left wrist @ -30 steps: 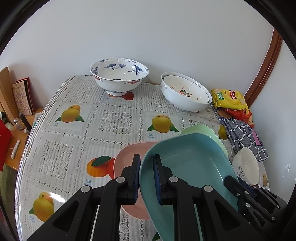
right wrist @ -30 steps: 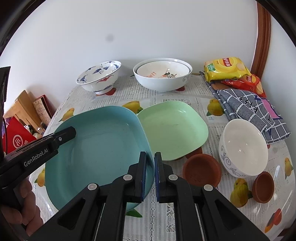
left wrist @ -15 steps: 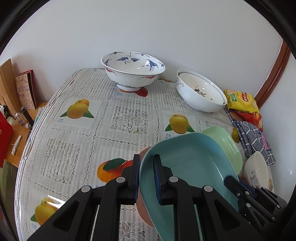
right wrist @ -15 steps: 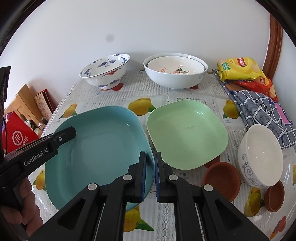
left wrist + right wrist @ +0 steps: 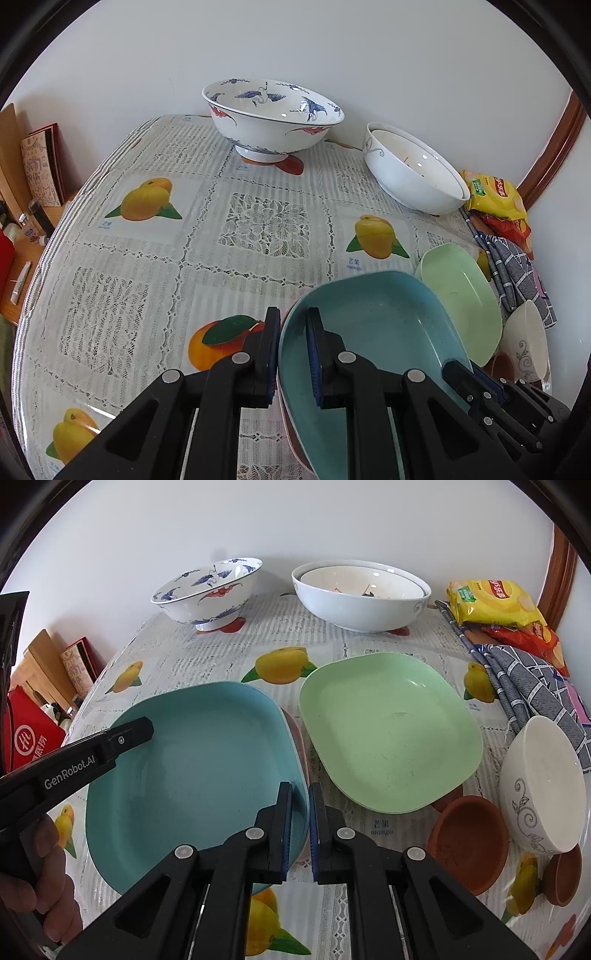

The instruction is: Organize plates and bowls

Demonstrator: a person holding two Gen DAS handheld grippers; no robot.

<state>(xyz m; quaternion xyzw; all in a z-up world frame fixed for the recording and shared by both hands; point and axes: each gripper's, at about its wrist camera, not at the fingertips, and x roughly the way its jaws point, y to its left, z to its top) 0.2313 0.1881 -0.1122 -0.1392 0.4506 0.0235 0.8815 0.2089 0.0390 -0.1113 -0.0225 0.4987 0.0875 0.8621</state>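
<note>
Light: bright, even daylight, soft shadows.
Glare: small highlights on the white bowl (image 5: pixel 413 173) and glossy tablecloth (image 5: pixel 229 229).
Distortion: strong fisheye bending, black corners.
Focus: sharp throughout, no blur.

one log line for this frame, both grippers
left gripper: shut on blue plate | right gripper: shut on blue plate | under it: pink plate

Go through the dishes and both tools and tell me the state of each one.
Square teal plastic plate: gripped on opposite rims, over pink plate.
Pink plate: nearly covered.
Square green plastic plate: flat, empty.
White patterned bowl: tilted.
Left tool: shut on teal plate.
Right tool: shut on teal plate.
</note>
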